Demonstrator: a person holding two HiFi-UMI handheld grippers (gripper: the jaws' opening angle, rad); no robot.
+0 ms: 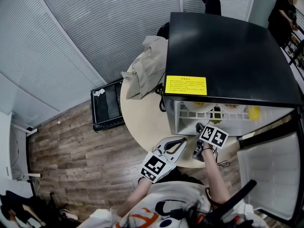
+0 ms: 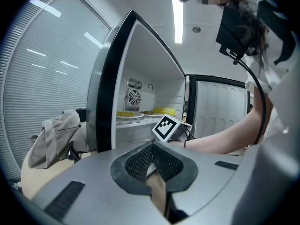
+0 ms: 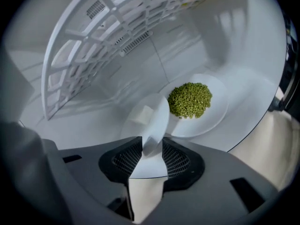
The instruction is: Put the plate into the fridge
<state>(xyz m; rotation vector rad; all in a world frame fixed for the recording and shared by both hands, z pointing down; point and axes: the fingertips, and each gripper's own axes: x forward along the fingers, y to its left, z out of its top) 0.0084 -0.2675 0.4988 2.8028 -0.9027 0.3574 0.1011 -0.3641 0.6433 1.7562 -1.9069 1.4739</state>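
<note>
Since the plate (image 3: 219, 97) is seen lying flat inside the fridge (image 1: 228, 46), on the shelf (image 3: 84, 125) under the white rack (image 3: 93, 46) and near that shelf's front edge, the main step is judged done; the right claw (image 3: 149, 146) is held with jaws apart, nothing gripped, just before the plate's rim; only its withdrawal, and perhaps shutting the door (image 1: 268, 175), is judged left; the left claw (image 2: 152, 159) is closed on nothing, outside the fridge; the plate is white, round and shallow, and a heap of green beans (image 3: 190, 100) is carried at its middle.
</note>
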